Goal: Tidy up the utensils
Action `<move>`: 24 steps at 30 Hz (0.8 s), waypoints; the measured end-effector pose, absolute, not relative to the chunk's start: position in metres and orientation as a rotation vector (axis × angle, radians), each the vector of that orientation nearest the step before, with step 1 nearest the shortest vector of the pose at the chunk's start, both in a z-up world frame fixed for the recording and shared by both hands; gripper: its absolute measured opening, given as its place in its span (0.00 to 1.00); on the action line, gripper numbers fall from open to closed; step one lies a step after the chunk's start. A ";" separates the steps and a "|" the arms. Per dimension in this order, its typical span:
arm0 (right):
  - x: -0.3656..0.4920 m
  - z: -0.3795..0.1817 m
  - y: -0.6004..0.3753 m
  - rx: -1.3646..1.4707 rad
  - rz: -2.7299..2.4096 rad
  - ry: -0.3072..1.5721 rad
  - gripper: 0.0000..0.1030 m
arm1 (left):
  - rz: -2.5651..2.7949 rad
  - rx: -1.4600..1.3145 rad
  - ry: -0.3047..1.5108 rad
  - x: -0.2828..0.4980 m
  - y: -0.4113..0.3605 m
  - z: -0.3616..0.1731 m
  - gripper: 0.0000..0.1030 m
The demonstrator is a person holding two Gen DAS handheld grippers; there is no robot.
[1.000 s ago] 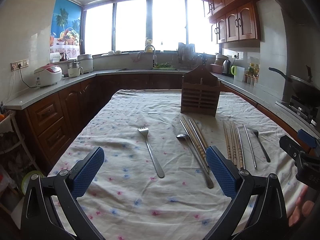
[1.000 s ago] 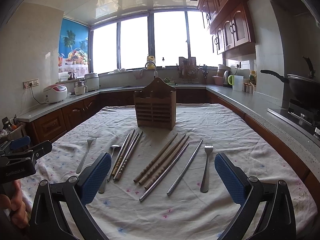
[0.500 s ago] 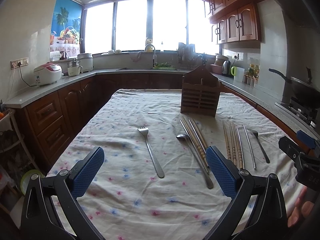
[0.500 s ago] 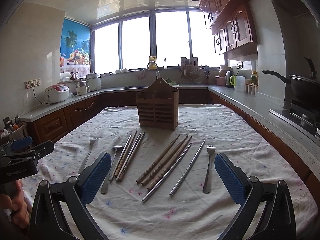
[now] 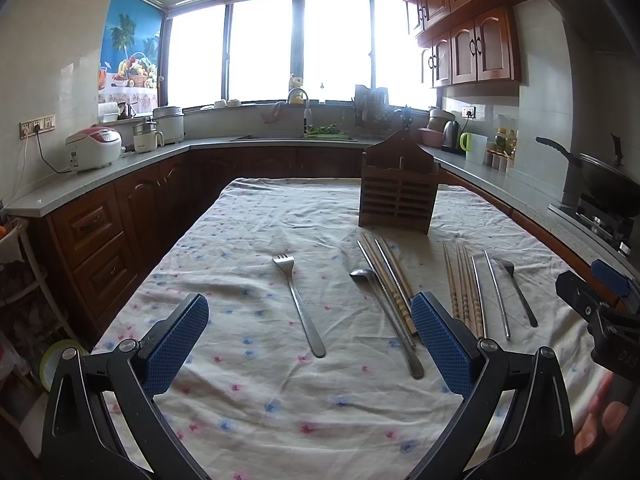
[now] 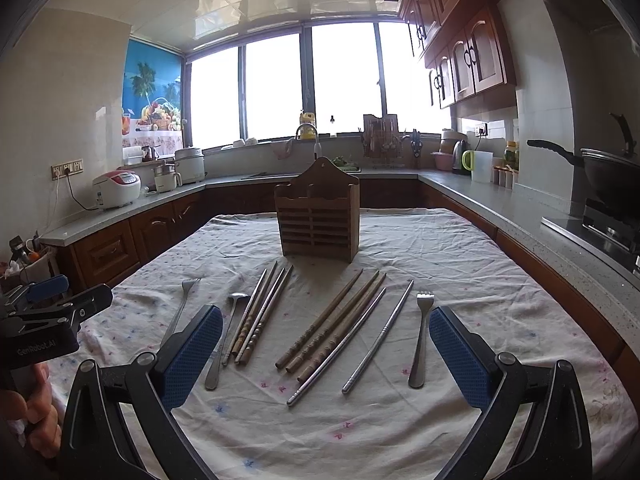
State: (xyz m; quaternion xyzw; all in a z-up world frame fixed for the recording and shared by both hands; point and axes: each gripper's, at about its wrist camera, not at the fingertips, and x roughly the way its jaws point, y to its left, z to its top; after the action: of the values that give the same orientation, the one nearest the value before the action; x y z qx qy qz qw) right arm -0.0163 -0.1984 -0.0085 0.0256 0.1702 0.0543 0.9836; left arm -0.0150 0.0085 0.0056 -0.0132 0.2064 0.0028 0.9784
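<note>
Both hand-held grippers, left [image 5: 310,336] and right [image 6: 326,346], hang wide open, empty, over forks [image 6: 420,340] and chopsticks [image 6: 332,326] on the bench [image 6: 460,248].

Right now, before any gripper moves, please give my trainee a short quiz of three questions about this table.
1. True or false: the holder already has utensils standing in it.
2. How many forks lie on the cloth?
3. The spoon lies: A) right of all chopsticks, B) between the left fork and the nearest chopsticks, C) inside the holder.

Key: 1 false, none show. 2 two; the other is the right fork. 3 B. The left gripper and right gripper are open.
</note>
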 end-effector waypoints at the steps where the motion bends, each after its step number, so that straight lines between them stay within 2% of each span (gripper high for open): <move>1: -0.016 -0.009 -0.198 0.052 0.110 0.342 1.00 | 0.005 -0.026 0.416 -0.015 0.008 0.006 1.00; 24: -0.015 -0.011 -0.198 0.067 0.120 0.350 1.00 | -0.010 -0.028 0.435 -0.011 0.006 0.005 1.00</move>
State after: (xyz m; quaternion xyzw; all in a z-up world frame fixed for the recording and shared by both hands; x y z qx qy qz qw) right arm -0.0149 -0.1980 -0.0107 0.0333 0.1740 0.0596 0.9824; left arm -0.0110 0.0059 0.0048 -0.0140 0.2158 -0.0051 0.9763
